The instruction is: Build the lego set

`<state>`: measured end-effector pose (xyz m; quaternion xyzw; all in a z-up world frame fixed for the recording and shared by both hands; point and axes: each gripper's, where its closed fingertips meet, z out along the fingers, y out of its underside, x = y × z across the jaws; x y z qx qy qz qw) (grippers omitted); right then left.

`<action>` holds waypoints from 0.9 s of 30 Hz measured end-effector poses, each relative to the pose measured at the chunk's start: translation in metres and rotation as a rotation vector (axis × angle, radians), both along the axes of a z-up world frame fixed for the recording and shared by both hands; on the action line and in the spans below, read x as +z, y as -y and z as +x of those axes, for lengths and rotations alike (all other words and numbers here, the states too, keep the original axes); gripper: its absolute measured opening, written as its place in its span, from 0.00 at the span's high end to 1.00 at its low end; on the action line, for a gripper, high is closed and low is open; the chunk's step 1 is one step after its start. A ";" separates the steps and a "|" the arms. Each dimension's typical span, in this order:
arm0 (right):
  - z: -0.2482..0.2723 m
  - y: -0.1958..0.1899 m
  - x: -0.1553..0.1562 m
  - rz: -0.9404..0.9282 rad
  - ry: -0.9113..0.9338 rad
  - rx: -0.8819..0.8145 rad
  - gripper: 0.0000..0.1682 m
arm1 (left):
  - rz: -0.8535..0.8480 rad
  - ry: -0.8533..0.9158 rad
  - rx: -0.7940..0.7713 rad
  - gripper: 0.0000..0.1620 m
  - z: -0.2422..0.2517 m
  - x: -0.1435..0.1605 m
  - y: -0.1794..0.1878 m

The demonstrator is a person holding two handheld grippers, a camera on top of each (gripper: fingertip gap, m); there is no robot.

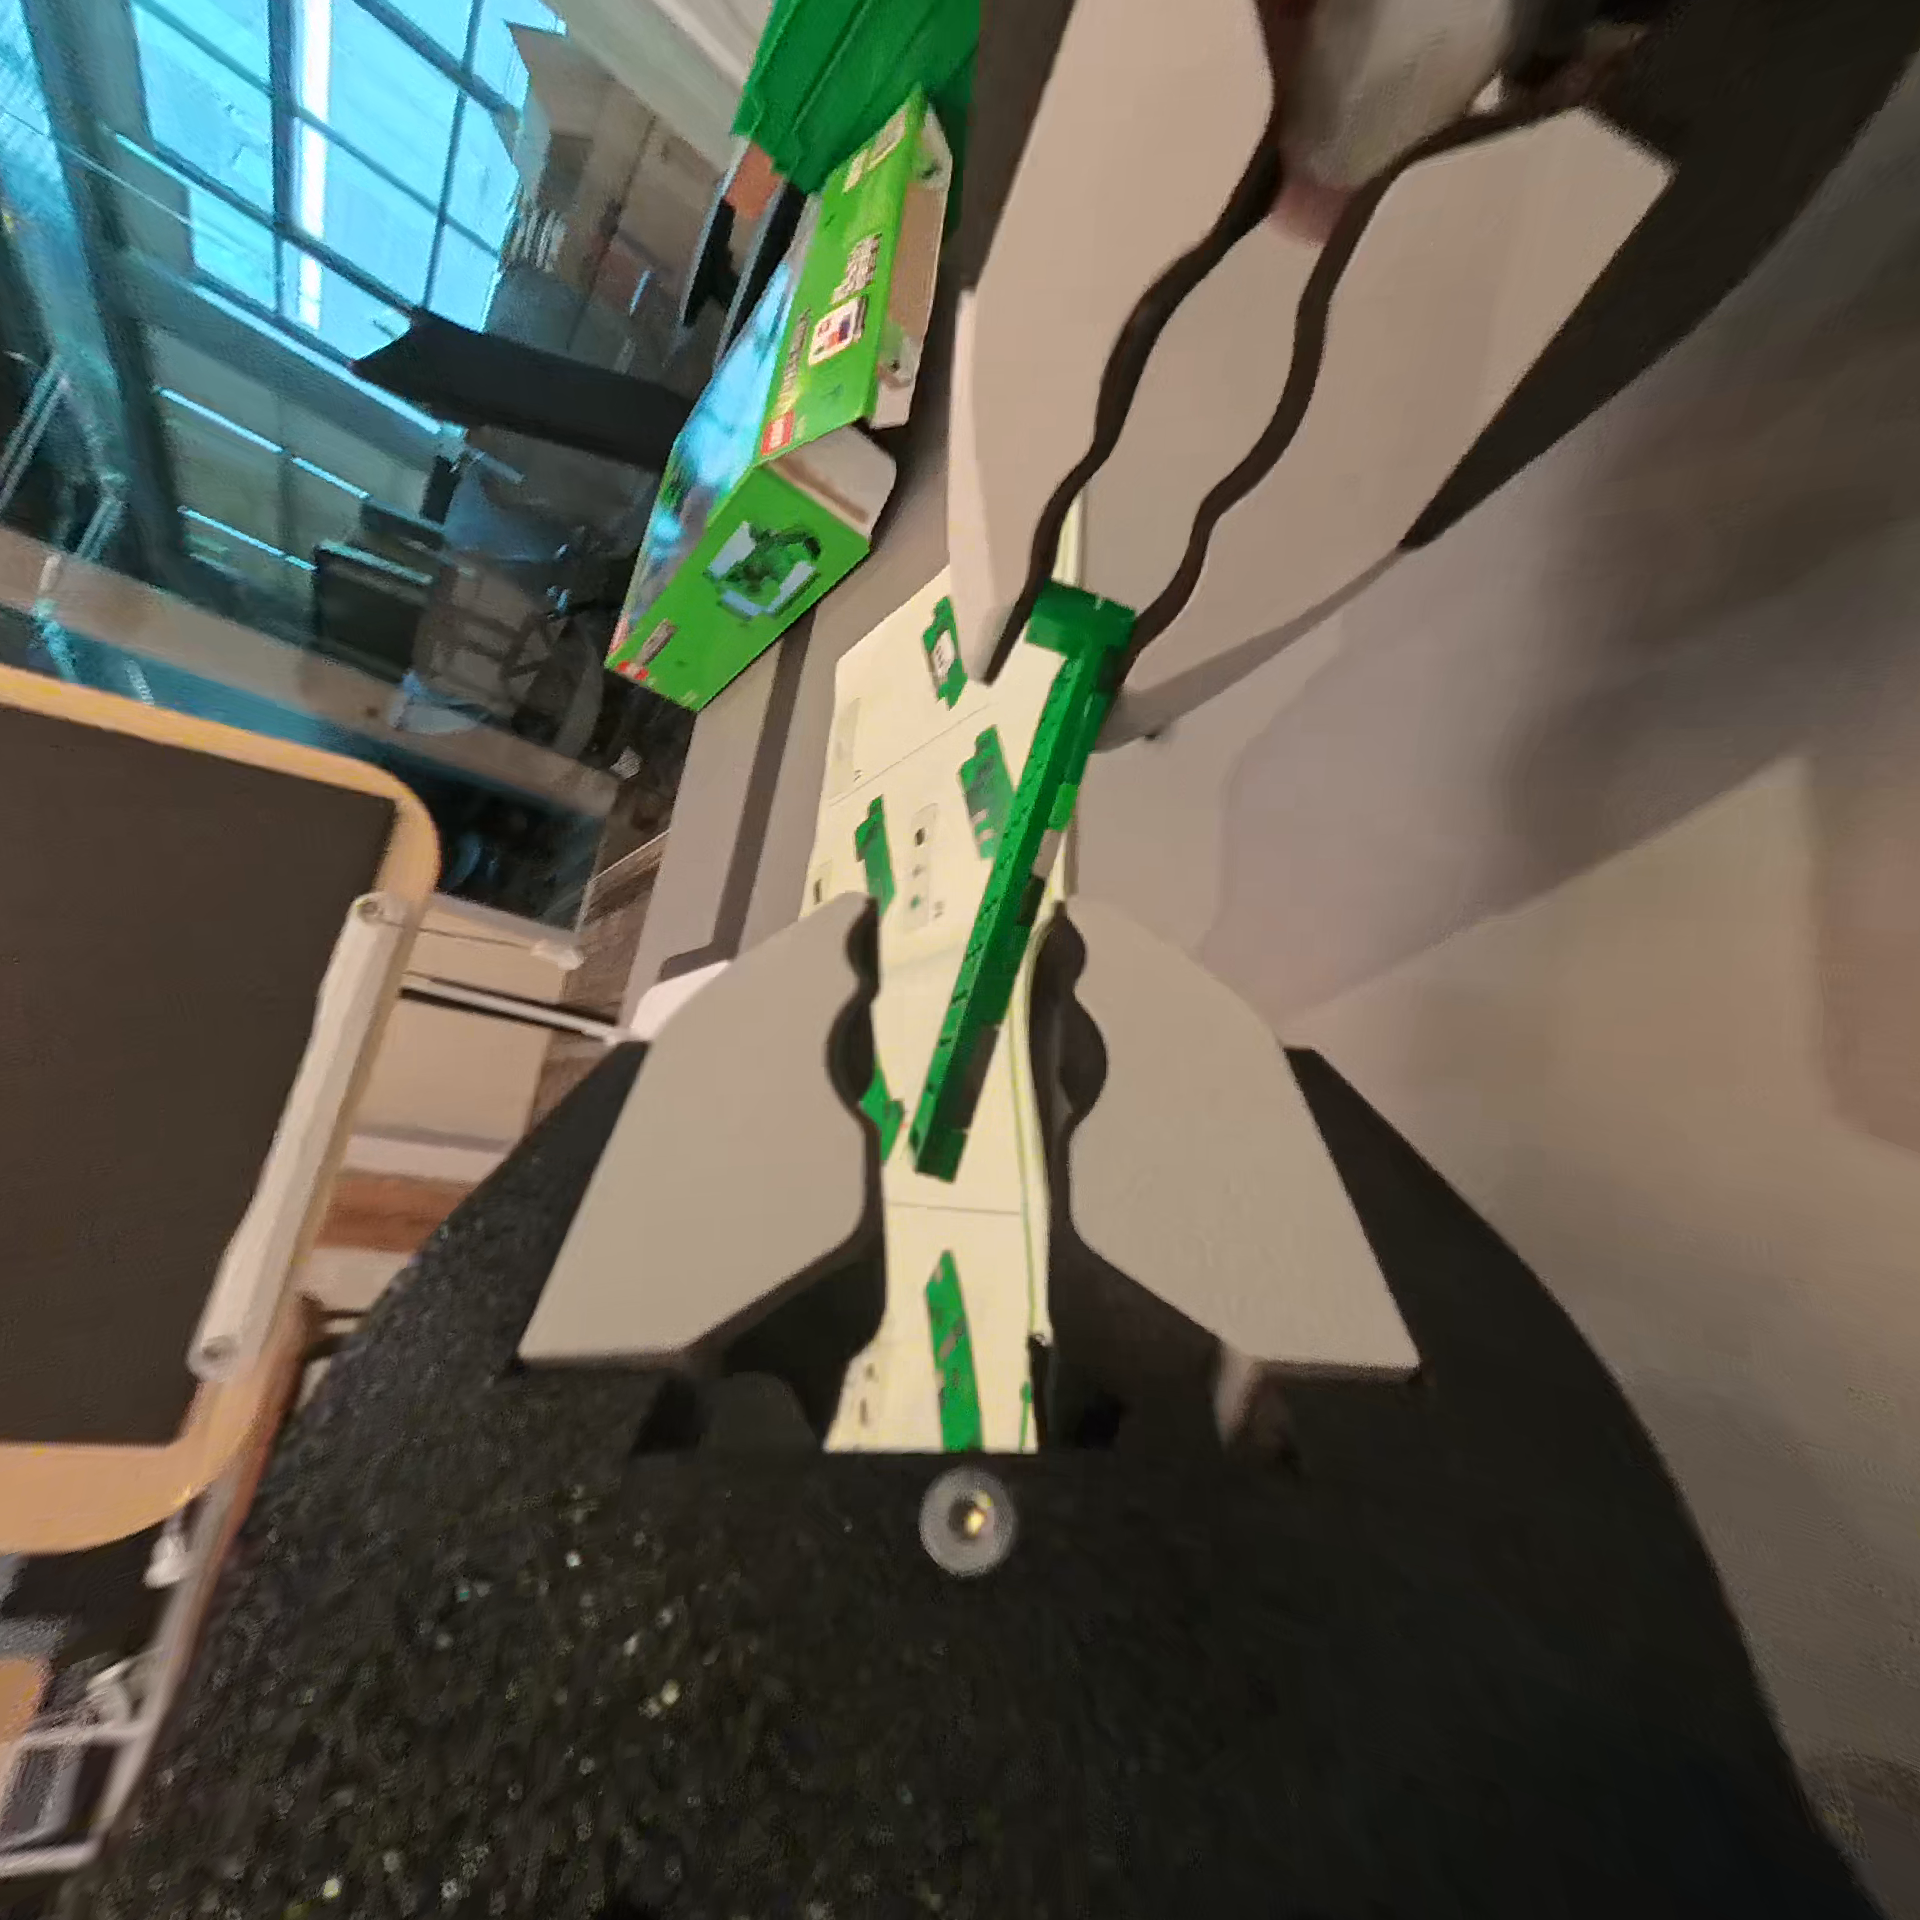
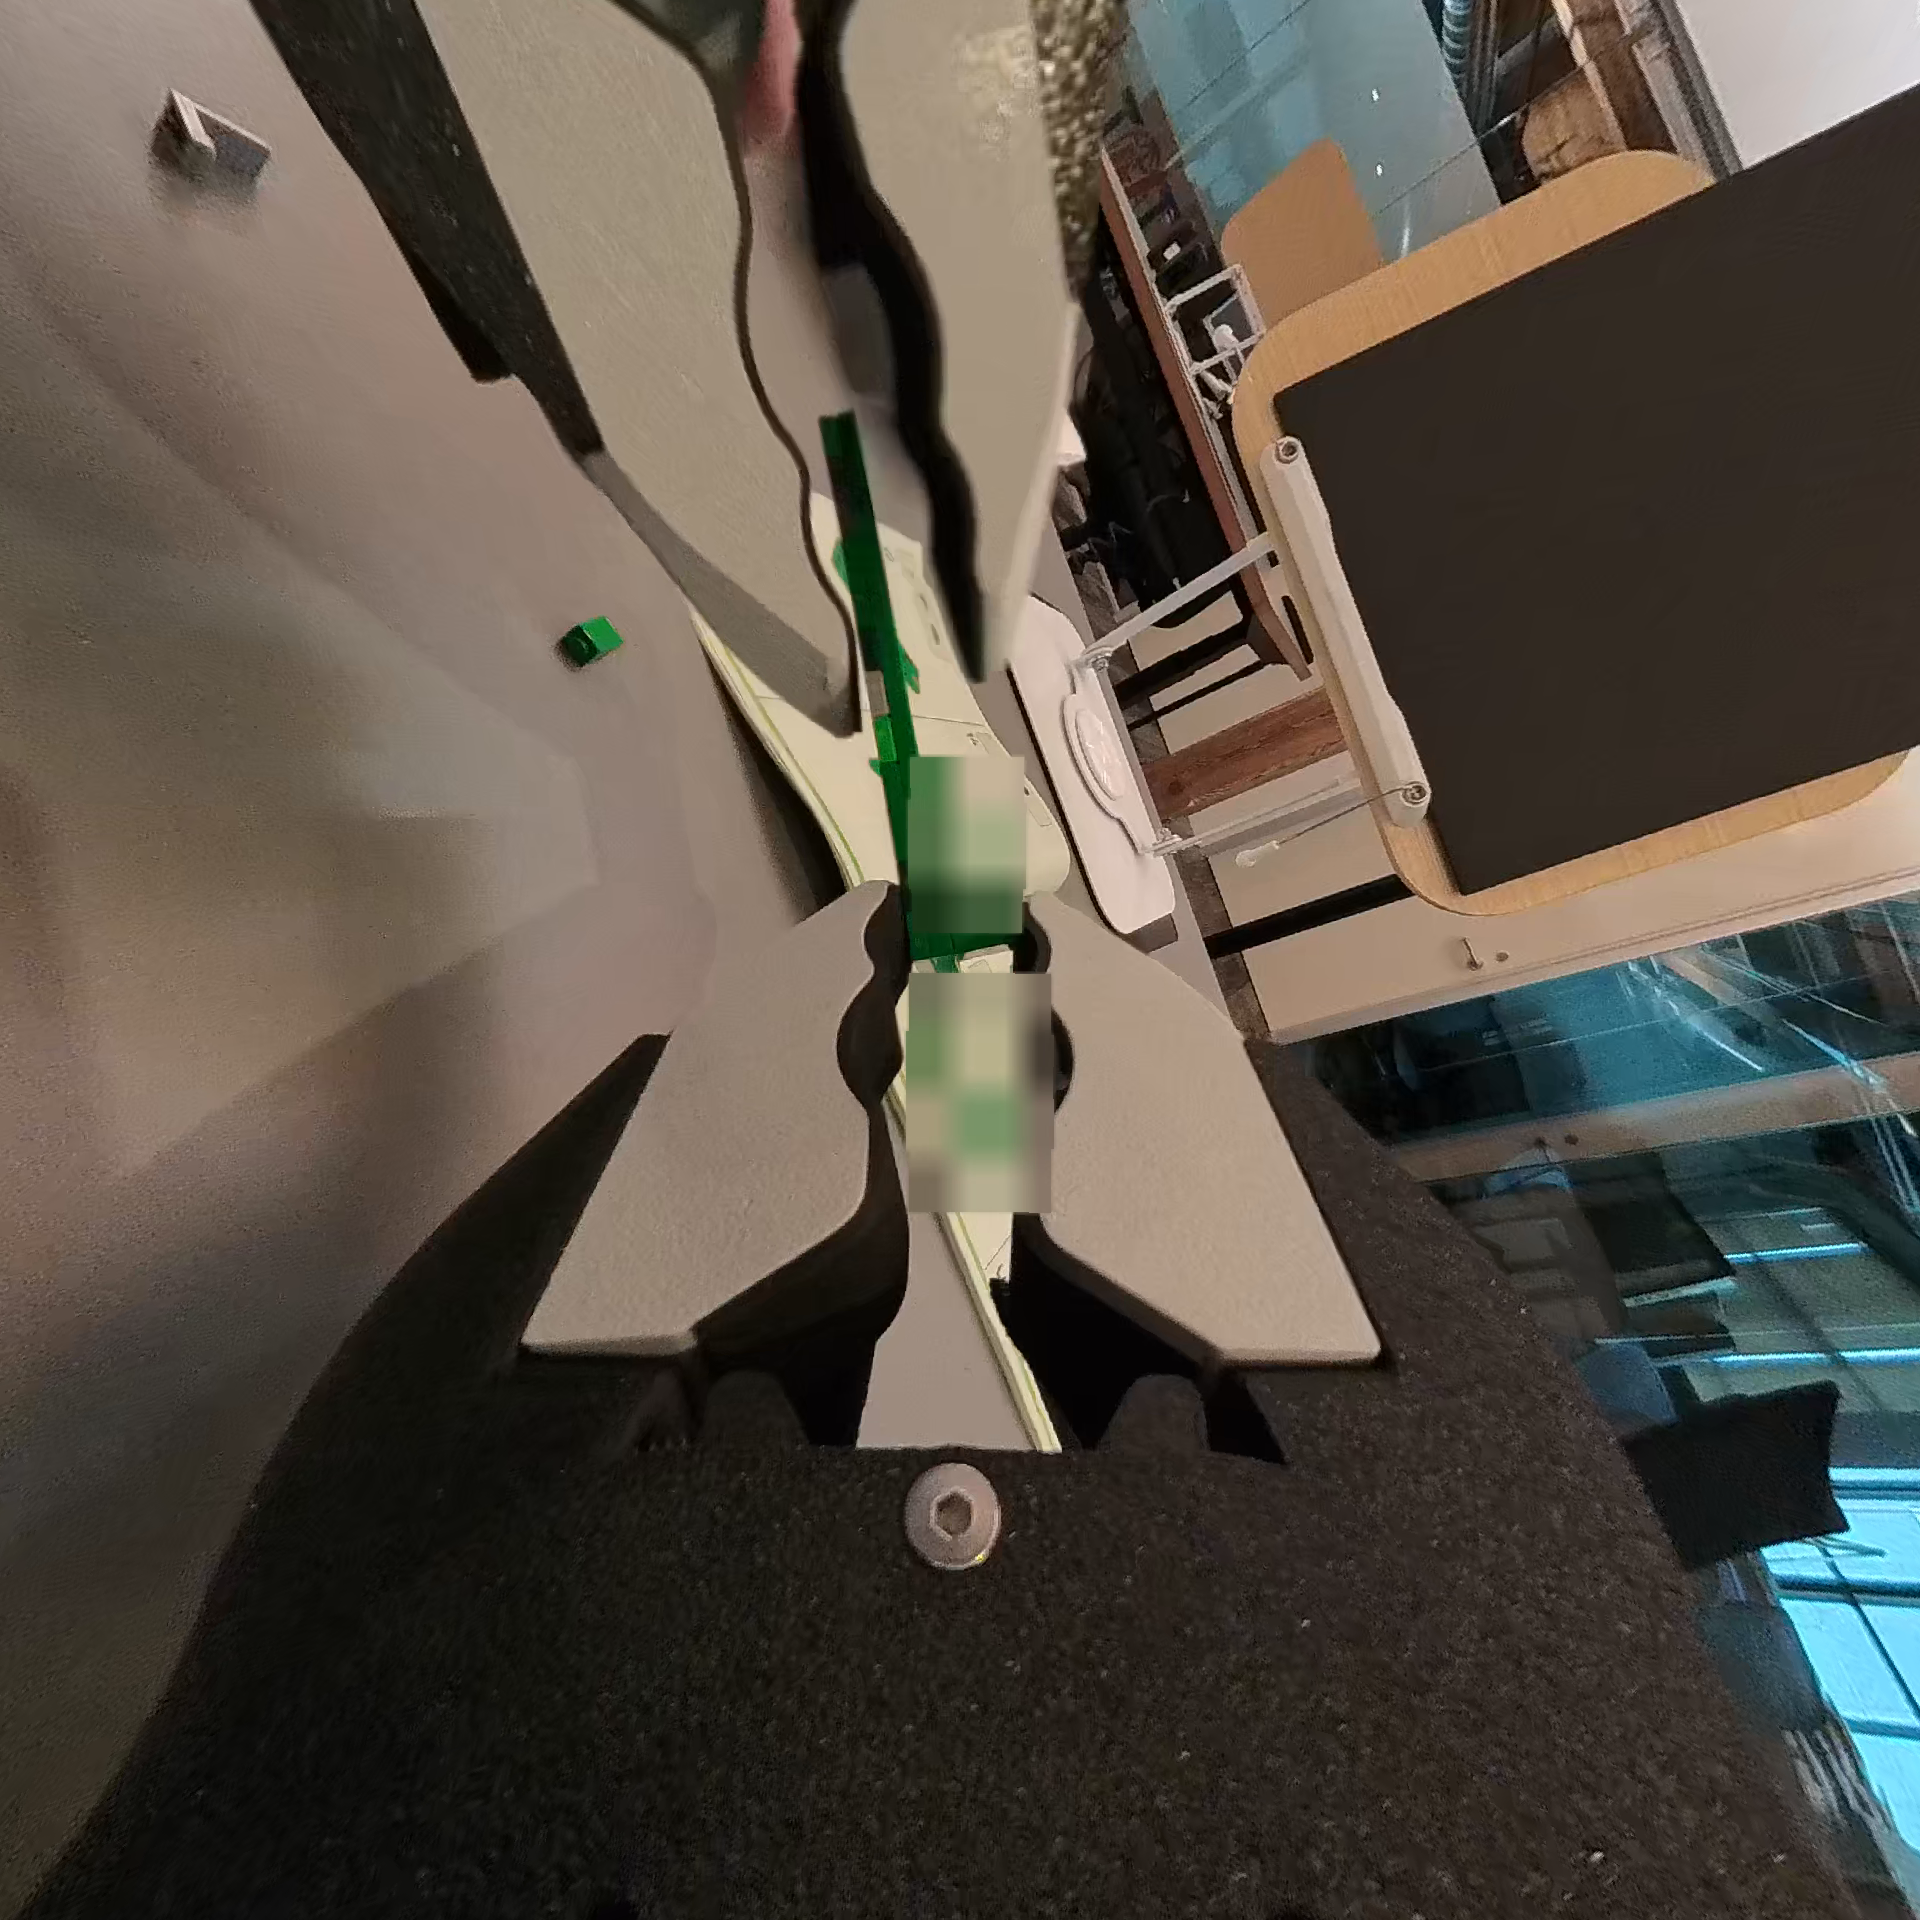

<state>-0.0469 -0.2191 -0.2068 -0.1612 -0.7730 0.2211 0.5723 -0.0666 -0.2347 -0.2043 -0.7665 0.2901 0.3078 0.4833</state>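
A long green lego plate (image 1: pixel 997 914) is held edge-on in the air between the two grippers. It carries a small green piece at its far end. My right gripper (image 2: pixel 961 920) is shut on that far end, as the left wrist view shows at the top (image 1: pixel 1065 675). My left gripper (image 1: pixel 961 935) is open, its jaws standing on either side of the plate's near end with a gap on both sides. In the right wrist view the left gripper (image 2: pixel 909 686) comes in from above and the plate (image 2: pixel 862 540) runs between its fingers, close to one of them.
The instruction booklet (image 1: pixel 935 821) lies open on the grey table (image 1: pixel 1455 935) under the plate. A green lego box (image 1: pixel 769 499) lies beyond it. A loose green brick (image 2: pixel 590 641) and a grey piece (image 2: pixel 208 135) sit on the table. A chair with a black back (image 2: pixel 1610 499) stands at the table's edge.
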 end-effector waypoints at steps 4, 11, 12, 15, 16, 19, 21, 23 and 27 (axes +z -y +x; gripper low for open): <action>-0.001 -0.001 -0.005 0.001 0.019 -0.006 0.89 | -0.058 -0.202 0.035 0.80 -0.009 -0.009 -0.003; -0.001 0.001 -0.009 -0.066 0.072 0.002 0.89 | -0.101 -0.582 0.102 0.87 -0.024 -0.017 -0.007; -0.001 0.000 -0.010 -0.068 0.084 -0.003 0.89 | -0.102 -0.605 0.110 0.87 -0.025 -0.018 -0.008; -0.002 -0.003 -0.016 -0.064 0.108 -0.015 0.89 | -0.101 -0.591 0.130 0.91 -0.026 -0.023 -0.010; -0.003 -0.004 -0.018 -0.055 0.107 -0.020 0.89 | -0.091 -0.573 0.141 0.96 -0.027 -0.023 -0.011; -0.001 -0.008 -0.019 -0.046 0.108 -0.024 0.88 | -0.072 -0.528 0.133 0.96 -0.027 -0.026 -0.014; 0.002 -0.020 -0.018 -0.150 0.135 -0.054 0.83 | -0.067 -0.517 0.141 0.96 -0.031 -0.027 -0.017; 0.005 -0.043 -0.017 -0.278 0.167 -0.127 0.81 | -0.048 -0.496 0.140 0.96 -0.034 -0.028 -0.019; 0.008 -0.081 -0.033 -0.513 0.314 -0.284 0.89 | -0.039 -0.479 0.126 0.96 -0.042 -0.032 -0.026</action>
